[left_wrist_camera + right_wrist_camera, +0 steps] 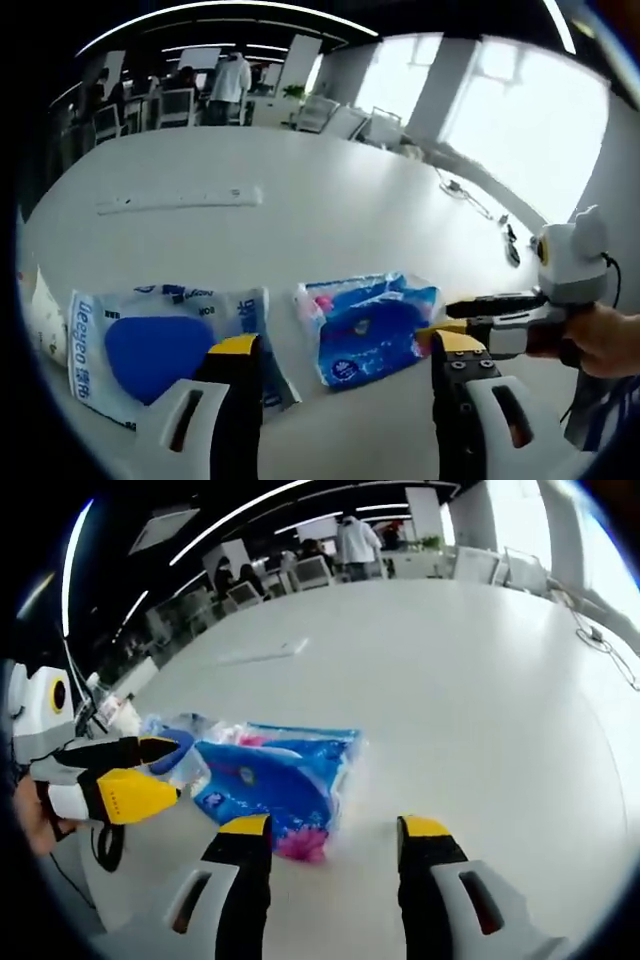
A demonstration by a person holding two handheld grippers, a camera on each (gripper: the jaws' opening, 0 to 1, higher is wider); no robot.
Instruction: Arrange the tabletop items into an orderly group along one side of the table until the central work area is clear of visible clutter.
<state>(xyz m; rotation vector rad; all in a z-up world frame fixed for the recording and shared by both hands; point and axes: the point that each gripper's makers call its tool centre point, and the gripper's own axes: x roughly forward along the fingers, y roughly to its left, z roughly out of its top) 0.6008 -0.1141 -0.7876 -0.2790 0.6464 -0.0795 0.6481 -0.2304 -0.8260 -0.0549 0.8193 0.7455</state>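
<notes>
Yellow-tipped jaws of our left gripper (345,352) stand spread apart w/ nothing between them, low over the white table (330,210). Just past them lie two tissue packs: a blue pack (368,325) between the jaws and a bit to the right, and a white pack (165,345) w/ a blue oval to the near left, partly behind the left jaw. The two packs sit side by side, close, w/ a narrow gap. At the far-left edge we see a small white packet (45,320); can't tell what it is. Farther back a long white strip (180,198) lies flat, well apart from the packs. Cables (470,195) trail on the far right of the table.

Our right gripper (335,832) is also spread, empty, jaws over bare table w/ the blue pack (275,780) just beyond and left of them. In the left gripper view it (470,320) comes in from the right, held in a hand (605,340); its jaw tips are near the blue pack's right end, contact unclear. Office chairs and people (230,80) stand at the far end.
</notes>
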